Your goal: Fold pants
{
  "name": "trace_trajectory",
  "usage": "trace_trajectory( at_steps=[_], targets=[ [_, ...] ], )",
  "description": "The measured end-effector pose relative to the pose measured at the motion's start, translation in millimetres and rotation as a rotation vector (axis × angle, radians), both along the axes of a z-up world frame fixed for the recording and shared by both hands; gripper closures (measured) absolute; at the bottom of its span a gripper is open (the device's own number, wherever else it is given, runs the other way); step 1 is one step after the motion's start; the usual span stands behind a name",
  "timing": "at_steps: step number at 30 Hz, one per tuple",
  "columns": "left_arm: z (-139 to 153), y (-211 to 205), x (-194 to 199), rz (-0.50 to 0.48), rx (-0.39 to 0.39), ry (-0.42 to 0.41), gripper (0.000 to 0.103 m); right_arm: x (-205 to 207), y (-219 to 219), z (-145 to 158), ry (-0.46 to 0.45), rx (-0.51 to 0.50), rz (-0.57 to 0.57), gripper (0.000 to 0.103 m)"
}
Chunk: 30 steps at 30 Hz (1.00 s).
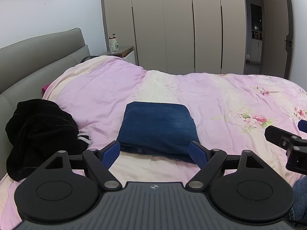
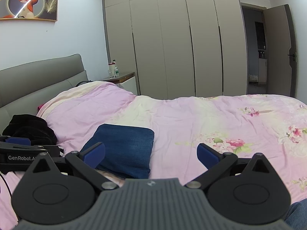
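Observation:
The blue denim pants [image 1: 157, 126] lie folded into a compact rectangle on the pink bedspread [image 1: 220, 99]. My left gripper [image 1: 155, 151] is open and empty, its blue pads on either side of the pants' near edge, just short of it. In the right wrist view the folded pants [image 2: 124, 149] lie left of centre. My right gripper [image 2: 151, 155] is open and empty, to the right of the pants, its left pad over their near corner. The right gripper also shows at the right edge of the left wrist view [image 1: 287, 140].
A crumpled black garment [image 1: 40, 134] lies on the bed to the left by the grey headboard [image 1: 38, 53]. A nightstand [image 1: 122, 52] with bottles stands behind. Wardrobe doors [image 1: 182, 26] and an open door [image 1: 276, 34] are at the back.

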<state>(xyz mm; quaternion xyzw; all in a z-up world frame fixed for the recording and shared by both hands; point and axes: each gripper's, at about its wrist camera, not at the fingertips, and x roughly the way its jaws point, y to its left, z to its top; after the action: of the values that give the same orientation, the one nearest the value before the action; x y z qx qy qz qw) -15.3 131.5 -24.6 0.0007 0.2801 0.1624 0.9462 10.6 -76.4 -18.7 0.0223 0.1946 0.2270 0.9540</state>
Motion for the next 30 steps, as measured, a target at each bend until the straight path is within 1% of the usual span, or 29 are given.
trace_trajectory(
  at_steps=[30],
  targets=[
    [2.7,-1.1,-0.1,-0.010,0.000,-0.001,0.008,-0.5,0.8,1.7,0.005,0.001,-0.004,0.005]
  ],
)
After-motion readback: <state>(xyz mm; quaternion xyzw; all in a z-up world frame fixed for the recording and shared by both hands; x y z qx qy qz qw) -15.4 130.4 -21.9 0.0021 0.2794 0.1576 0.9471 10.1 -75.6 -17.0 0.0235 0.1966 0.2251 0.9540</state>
